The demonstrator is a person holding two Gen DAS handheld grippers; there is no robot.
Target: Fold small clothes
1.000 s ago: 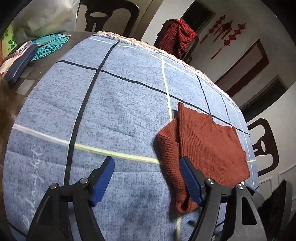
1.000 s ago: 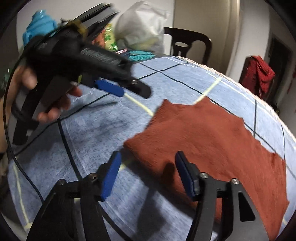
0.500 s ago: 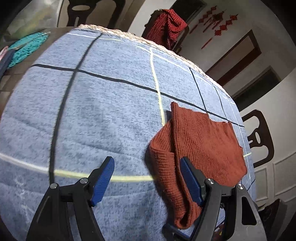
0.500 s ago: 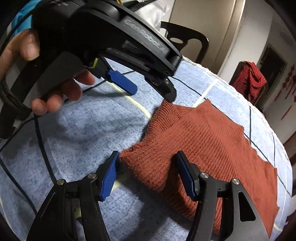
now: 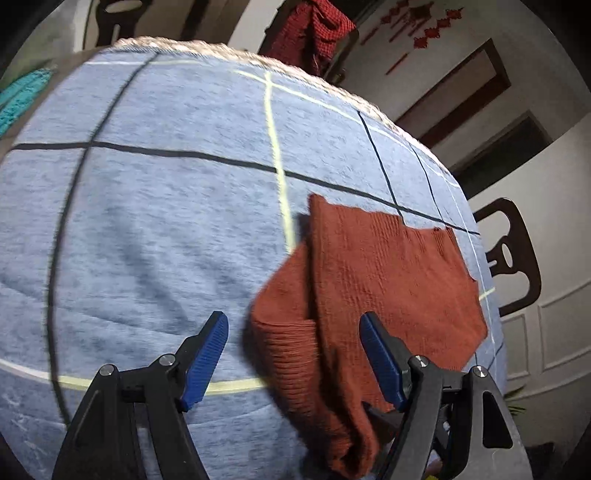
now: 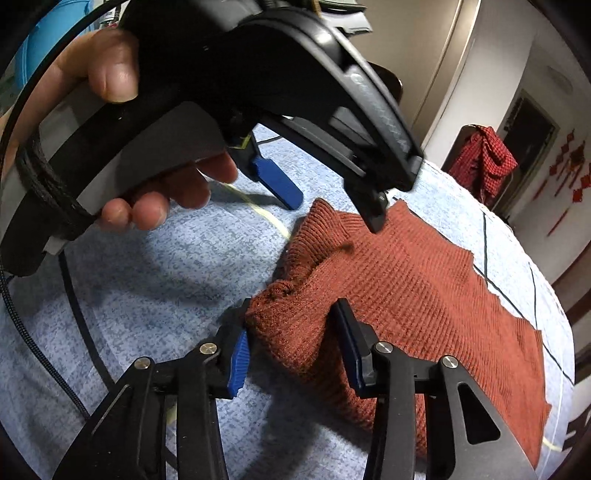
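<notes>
A rust-red knit garment (image 5: pixel 388 280) lies flat on the blue checked cloth (image 5: pixel 166 229), with one side folded over along its left edge. My left gripper (image 5: pixel 295 354) hovers open above that folded edge, the fold lying between its blue pads. In the right wrist view the left gripper (image 6: pixel 328 203), held by a hand (image 6: pixel 147 199), hangs over the garment's (image 6: pixel 424 295) far corner. My right gripper (image 6: pixel 293 343) is closing around the near corner. The bunched knit sits between its pads (image 6: pixel 238 354), and the left pad touches the edge.
A red checked cloth (image 5: pixel 314 33) hangs over a chair beyond the table's far edge. Another dark chair (image 5: pixel 513 254) stands at the right. A teal mat (image 5: pixel 18 96) lies at the far left. A black cable (image 6: pixel 22 332) trails across the blue cloth (image 6: pixel 166 280).
The right gripper's jaws have narrowed around the garment's near corner, which has bunched up. The left gripper has moved in over the garment's folded edge.
</notes>
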